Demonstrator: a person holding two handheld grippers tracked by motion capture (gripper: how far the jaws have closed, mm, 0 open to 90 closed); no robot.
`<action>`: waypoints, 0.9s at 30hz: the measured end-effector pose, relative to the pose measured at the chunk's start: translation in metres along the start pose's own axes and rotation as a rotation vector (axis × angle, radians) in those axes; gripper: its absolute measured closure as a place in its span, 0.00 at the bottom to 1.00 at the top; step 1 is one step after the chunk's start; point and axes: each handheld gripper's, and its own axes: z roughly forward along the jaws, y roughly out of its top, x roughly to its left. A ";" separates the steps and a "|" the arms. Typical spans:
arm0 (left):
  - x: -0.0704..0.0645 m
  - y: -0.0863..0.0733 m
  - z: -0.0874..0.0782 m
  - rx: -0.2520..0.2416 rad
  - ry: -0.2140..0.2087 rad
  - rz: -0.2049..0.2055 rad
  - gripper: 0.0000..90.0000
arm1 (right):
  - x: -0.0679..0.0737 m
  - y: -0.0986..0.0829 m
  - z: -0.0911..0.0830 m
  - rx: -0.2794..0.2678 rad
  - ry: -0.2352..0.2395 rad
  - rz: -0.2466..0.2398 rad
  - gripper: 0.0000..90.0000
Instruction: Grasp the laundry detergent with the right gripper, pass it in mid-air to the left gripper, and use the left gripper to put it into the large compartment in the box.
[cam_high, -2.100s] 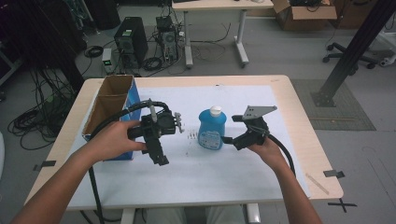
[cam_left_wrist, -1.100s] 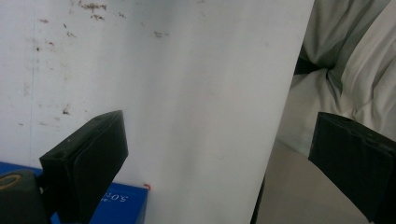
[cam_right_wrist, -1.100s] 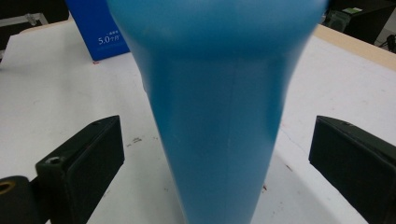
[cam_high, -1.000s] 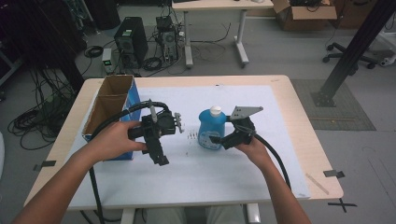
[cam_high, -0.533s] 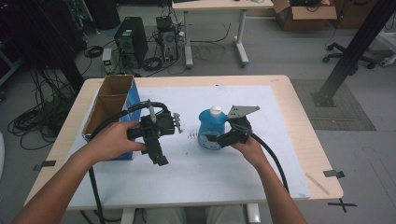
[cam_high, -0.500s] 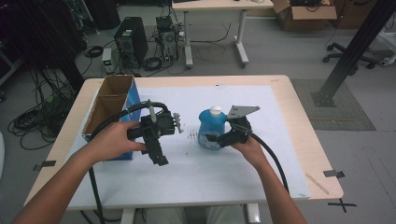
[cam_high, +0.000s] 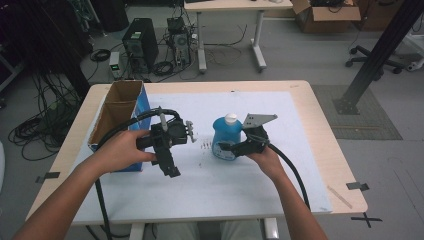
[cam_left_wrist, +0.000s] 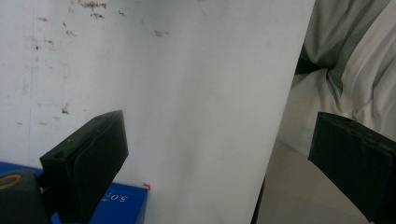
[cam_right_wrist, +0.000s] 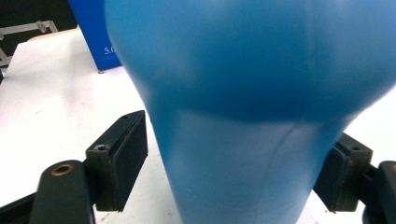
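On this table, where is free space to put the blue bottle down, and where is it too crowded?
Free: the white mat between the blue bottle and the table's right edge, and the near strip in front of both hands. Crowded: the left side, where the cardboard box stands beside the left gripper, and the narrow gap between that gripper and the bottle, around which the right gripper sits.

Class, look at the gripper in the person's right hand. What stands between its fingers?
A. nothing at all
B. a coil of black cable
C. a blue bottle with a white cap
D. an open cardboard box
C: the right gripper has its fingers on either side of the blue bottle, with a narrow gap visible at the left finger, so it is not yet clamped on it.
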 end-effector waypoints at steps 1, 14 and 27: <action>0.000 0.000 0.000 0.001 0.000 0.002 0.05 | 0.000 0.000 0.000 -0.001 0.001 -0.001 0.25; 0.000 0.001 0.000 0.003 -0.001 0.002 0.05 | 0.001 0.001 -0.002 0.003 0.006 -0.025 0.39; 0.000 -0.001 -0.002 -0.005 0.003 -0.002 0.06 | -0.001 0.001 -0.004 0.001 0.003 -0.029 0.46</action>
